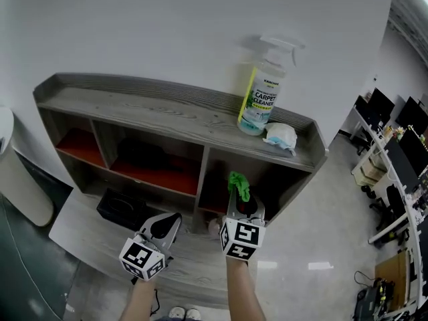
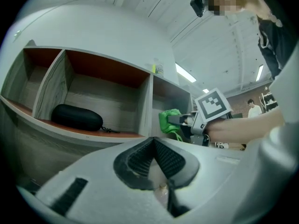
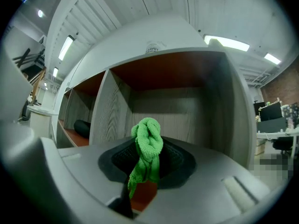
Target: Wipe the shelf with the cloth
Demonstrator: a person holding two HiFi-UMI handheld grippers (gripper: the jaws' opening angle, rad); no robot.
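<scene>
The left gripper (image 1: 166, 225) sits lowest and closest. Its jaws are pressed together on nothing, and it idles before the bottom ledge of the shelf (image 1: 167, 109). Beside it the right gripper (image 1: 242, 204) is clamped on the green cloth (image 1: 239, 184) and aimed into the right compartment (image 3: 187, 106). The cloth hangs just at that opening and, as far as I can judge, touches no board yet.

It looks a soft, light knit, bunched into a knob that stands past the jaw tips, with a limp tail dangling beneath (nothing stiff in it at all). Held at mid-bunch like this, the knob should be the part that meets the wood. A pinch nearer the knob would likely keep it from folding back or dragging free on the rough grain.

On the top board stands a bottle (image 1: 262, 92) with a white wad (image 1: 281, 136) just beside it. A black case (image 2: 76, 117) lies in the middle compartment.
</scene>
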